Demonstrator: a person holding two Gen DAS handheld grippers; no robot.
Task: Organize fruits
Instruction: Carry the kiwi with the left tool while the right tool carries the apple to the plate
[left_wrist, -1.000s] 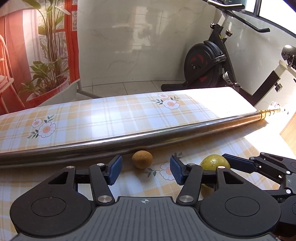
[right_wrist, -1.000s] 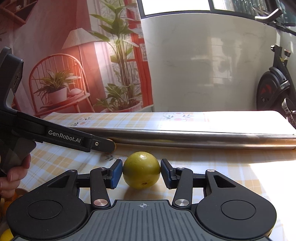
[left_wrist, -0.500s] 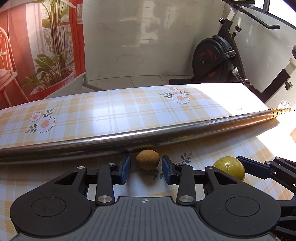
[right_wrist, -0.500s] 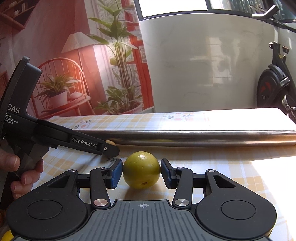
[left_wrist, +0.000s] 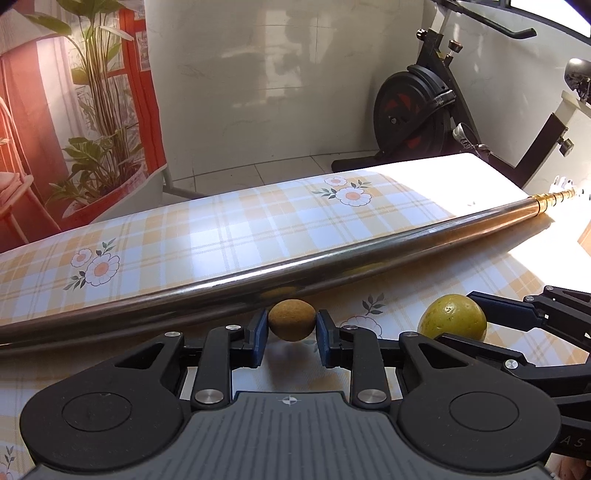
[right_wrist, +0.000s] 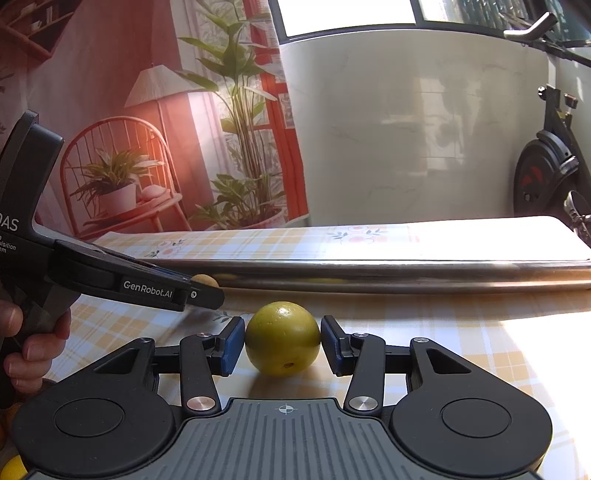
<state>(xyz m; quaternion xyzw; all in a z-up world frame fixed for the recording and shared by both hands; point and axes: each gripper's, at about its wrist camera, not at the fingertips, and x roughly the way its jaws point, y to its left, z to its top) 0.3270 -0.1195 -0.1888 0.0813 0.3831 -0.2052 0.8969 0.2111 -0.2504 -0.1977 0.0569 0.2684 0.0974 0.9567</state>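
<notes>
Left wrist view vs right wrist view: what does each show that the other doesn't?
Only the left wrist view: the left tool from behind, pads closed on the small brown fruit; the brass threaded tip of the steel pole.

Only the right wrist view: the hand holding the left tool; the lamp-and-chair backdrop; a slight gap between the right tool pads and the yellow-green fruit.

Both: the steel pole, the checked tablecloth, both fruits, the exercise bike.
</notes>
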